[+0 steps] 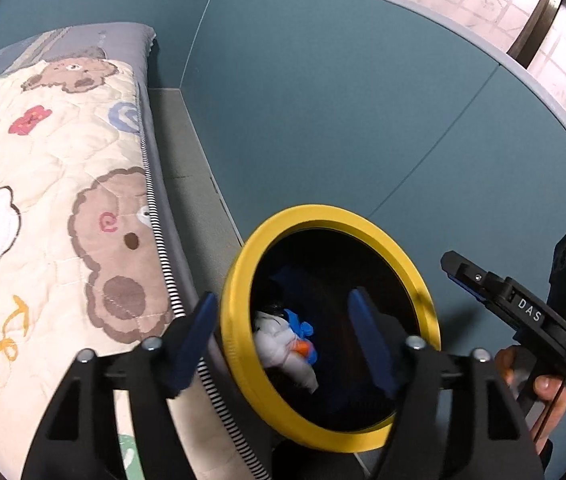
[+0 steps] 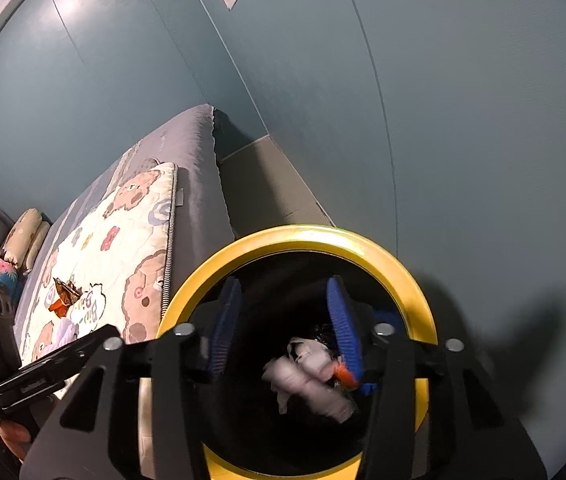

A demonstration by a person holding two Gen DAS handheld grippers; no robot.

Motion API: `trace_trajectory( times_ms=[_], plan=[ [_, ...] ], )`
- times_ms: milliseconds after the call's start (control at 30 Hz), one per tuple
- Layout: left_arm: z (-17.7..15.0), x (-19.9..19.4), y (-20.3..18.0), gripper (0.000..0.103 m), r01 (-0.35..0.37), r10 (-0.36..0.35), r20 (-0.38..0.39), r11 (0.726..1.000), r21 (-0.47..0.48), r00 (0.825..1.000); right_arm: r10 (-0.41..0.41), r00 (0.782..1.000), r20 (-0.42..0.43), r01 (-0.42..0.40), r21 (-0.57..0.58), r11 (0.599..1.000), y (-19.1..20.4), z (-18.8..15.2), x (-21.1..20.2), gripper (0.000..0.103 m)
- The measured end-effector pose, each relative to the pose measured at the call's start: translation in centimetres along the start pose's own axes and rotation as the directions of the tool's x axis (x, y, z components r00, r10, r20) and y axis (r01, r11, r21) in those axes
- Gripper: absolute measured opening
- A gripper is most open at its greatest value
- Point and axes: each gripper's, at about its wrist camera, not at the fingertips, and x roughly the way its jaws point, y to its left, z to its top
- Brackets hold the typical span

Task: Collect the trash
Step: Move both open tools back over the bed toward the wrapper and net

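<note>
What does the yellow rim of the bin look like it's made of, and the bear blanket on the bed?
Round yellow bin rim: likely smooth painted metal or hard plastic; it shows a soft sheen and a crisp edge. Cream bear-print blanket: quilted matte fabric, judging by stitched puffy lines and a striped bound edge.

Both grippers point downward, side by side. The left gripper (image 1: 283,336) has its jaws spread wide (nothing between them). The right gripper (image 2: 287,320) gapes likewise, apparently empty.
</note>
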Motion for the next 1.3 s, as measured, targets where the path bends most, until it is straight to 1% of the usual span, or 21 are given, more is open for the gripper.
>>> trace_trajectory(
  times_ms=[33,133,233,400,533,700,767,867,967,1067,1100,1167,1267,1300],
  plan=[
    [-0.1,-0.3,0.1,0.076,-0.014,0.014,0.006,1.000,0.007,1.000,-0.001,1.000,-0.004,0.001,0.003,1.000,-0.1,-0.1,-0.1,0.051],
    [-0.4,-1.4,0.7,0.083,-0.060,0.059,0.035,0.998,0.026,0.998,-0.004,1.000,-0.018,0.004,0.010,1.000,-0.1,-0.5,0.1,0.056],
    [-0.7,-2.5,1.9,0.088,-0.083,0.081,0.059,0.996,0.027,0.995,0.006,0.999,-0.036,-0.006,0.009,1.000,0.2,-0.8,0.1,0.062],
    [-1.4,-4.3,5.0,0.090,-0.123,0.123,0.066,0.992,-0.005,0.990,0.027,0.998,-0.051,-0.029,-0.031,0.999,2.2,-1.1,-0.2,0.071],
    [-1.9,-5.8,7.8,0.091,-0.157,0.160,0.075,0.987,-0.043,0.984,0.044,0.997,-0.061,-0.048,-0.077,0.996,4.4,-1.2,-0.1,0.072],
    [-2.8,-8.1,10.9,0.092,-0.200,0.207,0.095,0.976,-0.082,0.974,0.108,0.990,-0.088,-0.121,-0.158,0.980,8.8,-1.4,0.7,0.076],
    [-3.1,-9.2,12.4,0.092,-0.217,0.228,0.104,0.971,-0.105,0.968,0.128,0.987,-0.096,-0.144,-0.182,0.973,10.6,-1.5,1.2,0.077],
    [-3.5,-10.8,14.9,0.092,-0.244,0.261,0.113,0.959,-0.143,0.959,0.177,0.977,-0.122,-0.199,-0.202,0.959,13.4,-1.6,2.0,0.078],
    [-3.8,-12.3,17.4,0.092,-0.277,0.301,0.123,0.944,-0.178,0.946,0.205,0.969,-0.138,-0.234,-0.234,0.944,16.4,-1.6,3.0,0.079],
    [-4.2,-13.8,20.1,0.092,-0.306,0.338,0.128,0.927,-0.215,0.932,0.239,0.957,-0.162,-0.275,-0.256,0.927,19.4,-1.8,4.1,0.079],
    [-4.4,-14.4,21.3,0.092,-0.321,0.356,0.130,0.919,-0.227,0.925,0.246,0.955,-0.166,-0.283,-0.264,0.922,20.2,-1.8,4.3,0.079],
    [-4.8,-15.3,22.6,0.092,-0.342,0.379,0.132,0.909,-0.239,0.916,0.260,0.949,-0.176,-0.302,-0.283,0.910,22.2,-1.9,4.9,0.080],
    [-5.3,-16.8,25.8,0.092,-0.377,0.422,0.127,0.885,-0.274,0.898,0.283,0.939,-0.195,-0.333,-0.307,0.892,25.2,-2.0,6.1,0.080],
    [-5.5,-17.1,26.5,0.092,-0.382,0.429,0.126,0.879,-0.285,0.894,0.289,0.935,-0.204,-0.342,-0.315,0.885,26.1,-2.1,6.6,0.080]
  ],
)
